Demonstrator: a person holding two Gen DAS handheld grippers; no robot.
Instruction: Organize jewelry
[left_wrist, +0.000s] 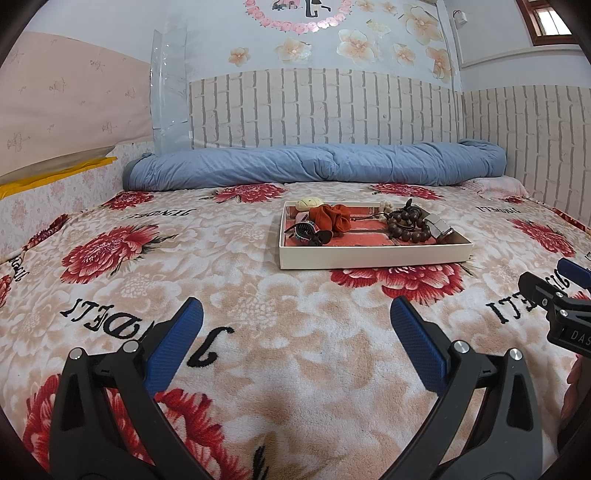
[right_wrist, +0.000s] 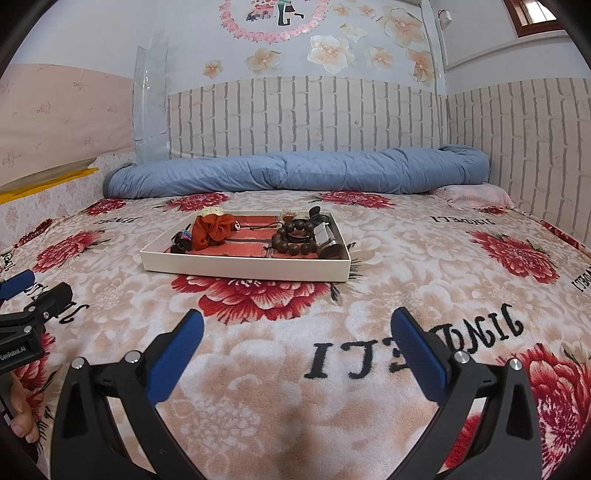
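A shallow white tray (left_wrist: 373, 254) with a red lining lies on the flowered bed blanket; it also shows in the right wrist view (right_wrist: 243, 266). In it lie an orange scrunchie (left_wrist: 330, 217) (right_wrist: 213, 229), a dark wooden bead bracelet (left_wrist: 408, 223) (right_wrist: 295, 238), a dark hair claw (left_wrist: 307, 232) (right_wrist: 181, 240), a cream piece (left_wrist: 310, 202) and a silver metal piece (left_wrist: 439, 226) (right_wrist: 327, 236). My left gripper (left_wrist: 295, 325) is open and empty, short of the tray. My right gripper (right_wrist: 295, 328) is open and empty too, and shows at the left wrist view's right edge (left_wrist: 554, 291).
A rolled blue quilt (left_wrist: 317, 166) (right_wrist: 295, 173) lies along the brick-patterned wall behind the tray. A pink pillow (right_wrist: 476, 195) sits at the back right. The blanket (left_wrist: 258, 332) stretches between grippers and tray. A hand (right_wrist: 20, 413) holds the left gripper.
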